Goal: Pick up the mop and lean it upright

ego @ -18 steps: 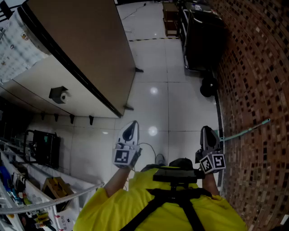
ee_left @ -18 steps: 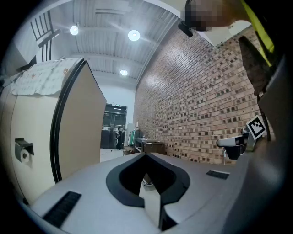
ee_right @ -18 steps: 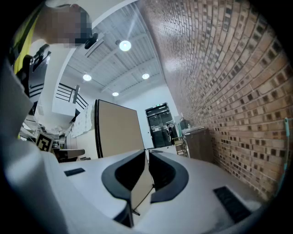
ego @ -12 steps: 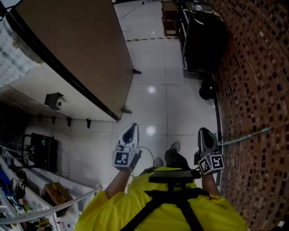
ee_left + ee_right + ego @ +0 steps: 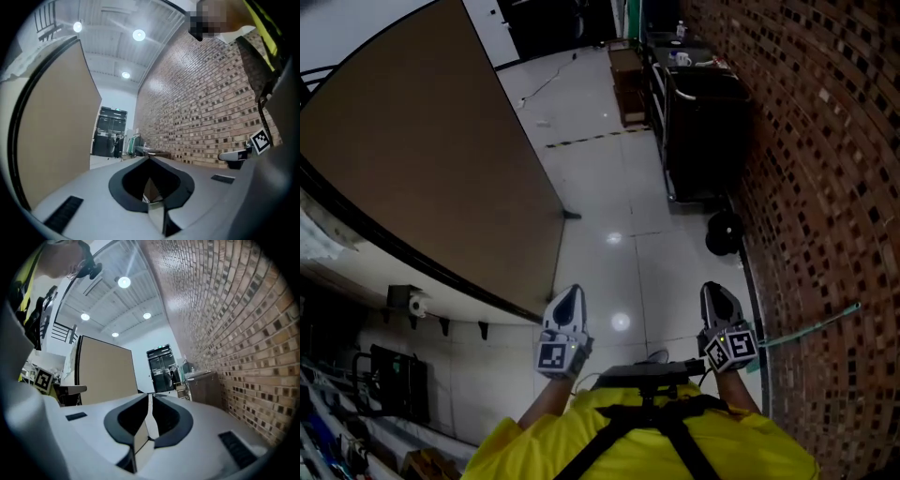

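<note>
A thin pale-green mop handle [image 5: 811,325] slants against the brick wall [image 5: 834,187] at the right, just beyond my right gripper; its head is hidden behind my body. My left gripper [image 5: 569,292] is held up in front of my chest, shut, with nothing in it. My right gripper [image 5: 714,289] is level with it, also shut and holding nothing, apart from the handle. In the left gripper view the jaws [image 5: 149,158] meet at a point. The right gripper view shows its jaws [image 5: 150,397] pressed together too.
A large brown partition panel [image 5: 441,187] stands at the left over the glossy tiled floor [image 5: 609,187]. A dark cabinet [image 5: 703,122] and a black round thing [image 5: 724,232] stand along the wall ahead. A paper roll [image 5: 414,303] hangs at lower left.
The head view has swung upward and forward, so more floor and the far doorway show. The foot seen earlier is out of view. Both grippers stay shut, side by side.
</note>
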`<state>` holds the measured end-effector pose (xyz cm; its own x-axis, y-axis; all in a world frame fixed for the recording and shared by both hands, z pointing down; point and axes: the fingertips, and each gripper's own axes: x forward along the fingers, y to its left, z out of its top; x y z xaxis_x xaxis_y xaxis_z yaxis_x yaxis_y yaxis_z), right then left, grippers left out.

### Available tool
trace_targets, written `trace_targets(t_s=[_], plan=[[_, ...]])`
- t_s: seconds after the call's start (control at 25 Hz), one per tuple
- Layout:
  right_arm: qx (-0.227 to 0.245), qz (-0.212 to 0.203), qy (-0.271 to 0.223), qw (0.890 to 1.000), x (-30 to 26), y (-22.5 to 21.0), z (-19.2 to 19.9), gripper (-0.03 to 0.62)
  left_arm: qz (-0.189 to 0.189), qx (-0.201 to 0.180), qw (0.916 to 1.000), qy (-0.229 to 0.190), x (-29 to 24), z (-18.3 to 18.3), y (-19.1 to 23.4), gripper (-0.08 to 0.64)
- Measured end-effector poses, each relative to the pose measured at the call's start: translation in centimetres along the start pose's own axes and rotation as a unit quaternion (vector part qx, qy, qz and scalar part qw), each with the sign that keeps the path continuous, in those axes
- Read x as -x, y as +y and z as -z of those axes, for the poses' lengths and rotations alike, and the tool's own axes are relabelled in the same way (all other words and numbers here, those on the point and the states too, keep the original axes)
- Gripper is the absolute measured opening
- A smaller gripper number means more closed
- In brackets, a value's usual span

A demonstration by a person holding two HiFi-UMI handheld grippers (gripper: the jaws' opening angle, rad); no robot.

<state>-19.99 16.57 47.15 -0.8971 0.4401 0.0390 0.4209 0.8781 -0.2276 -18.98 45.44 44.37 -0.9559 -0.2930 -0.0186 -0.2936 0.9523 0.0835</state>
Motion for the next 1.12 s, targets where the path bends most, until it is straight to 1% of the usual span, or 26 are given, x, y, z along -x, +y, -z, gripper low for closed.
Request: trace_targets(t_s=[0.08,0.16,0.24,0.28,0.32,0.36,0.4,0.44,0.48,0.56,0.64,0.68,0.72,0.76,0.84,0.92,0.96,1.0,1.04,1.08,1.12], plan=[[0.004,0.019,-0.019,1.000,-1.3,-1.6,-1.3,0.034,0.034,-0.003,0.9994,0.002,-3.6,-0.4,-0.6,-0.005],[0.006,0.048,-0.031,0.998,-1.6,-3.5,-2.0,0.034,0.073,-0.001,0.9973,0.008,-7.3,-0.1,-2.2,-0.003],[0.002,0.091,-0.036,0.995,-0.3,-5.7,-2.0,0.034,0.126,0.005,0.9918,0.022,-10.6,0.8,-5.0,-0.003],[0.001,0.117,-0.037,0.992,0.9,-7.0,-1.8,0.032,0.159,0.005,0.9869,0.027,-12.3,1.2,-6.9,-0.003],[0.001,0.147,-0.037,0.988,2.5,-8.5,-1.8,0.034,0.196,0.003,0.9801,0.030,-14.1,1.5,-9.2,-0.003],[0.000,0.182,-0.038,0.983,4.4,-10.0,-1.7,0.034,0.235,-0.001,0.9714,0.032,-15.8,1.9,-12.0,0.000],[-0.004,0.221,-0.041,0.974,6.6,-11.7,-1.6,0.032,0.276,-0.004,0.9604,0.037,-17.5,2.5,-15.1,0.003],[-0.009,0.265,-0.047,0.963,9.2,-13.3,-1.5,0.034,0.318,-0.004,0.9472,0.043,-19.1,3.1,-18.5,0.003],[-0.014,0.311,-0.055,0.949,12.1,-15.0,-1.3,0.034,0.360,-0.002,0.9316,0.052,-20.4,3.8,-22.3,0.003],[-0.022,0.399,-0.079,0.913,18.2,-17.8,-1.1,0.034,0.442,-0.004,0.8944,0.066,-22.3,5.1,-30.2,0.003],[-0.031,0.472,-0.097,0.876,23.8,-19.8,-0.9,0.034,0.512,-0.010,0.8564,0.069,-23.4,6.0,-37.8,0.003],[-0.036,0.503,-0.101,0.858,26.2,-20.6,-0.7,0.032,0.538,-0.012,0.8397,0.071,-23.8,6.5,-41.2,0.003],[-0.043,0.531,-0.104,0.840,28.5,-21.3,-0.6,0.032,0.560,-0.010,0.8251,0.074,-24.1,7.1,-44.5,0.014],[-0.052,0.556,-0.105,0.823,30.5,-21.9,-0.5,0.034,0.579,-0.008,0.8116,0.080,-24.3,7.5,-47.6,0.056],[-0.065,0.602,-0.109,0.788,33.8,-22.4,-0.7,0.034,0.613,-0.004,0.7848,0.094,-24.3,8.2,-53.0,0.063],[-0.059,0.638,-0.115,0.759,36.4,-22.8,-1.4,0.034,0.641,-0.011,0.7605,0.101,-24.2,8.8,-57.6,0.063],[-0.052,0.652,-0.117,0.747,37.5,-23.1,-1.7,0.034,0.652,-0.013,0.7512,0.104,-24.2,9.3,-59.7,0.063],[-0.047,0.665,-0.116,0.737,38.5,-23.5,-1.7,0.032,0.659,-0.008,0.7442,0.108,-24.3,10.0,-61.5,0.063],[-0.047,0.676,-0.114,0.726,39.6,-24.0,-1.5,0.034,0.665,-0.001,0.7381,0.116,-24.2,10.8,-63.0,0.083],[-0.050,0.687,-0.113,0.716,40.5,-24.4,-1.1,0.034,0.670,-0.001,0.7319,0.126,-24.1,11.7,-64.4,0.106],[-0.054,0.697,-0.113,0.706,41.4,-24.7,-0.8,0.034,0.675,-0.007,0.7260,0.133,-23.8,12.4,-65.7,0.107]])
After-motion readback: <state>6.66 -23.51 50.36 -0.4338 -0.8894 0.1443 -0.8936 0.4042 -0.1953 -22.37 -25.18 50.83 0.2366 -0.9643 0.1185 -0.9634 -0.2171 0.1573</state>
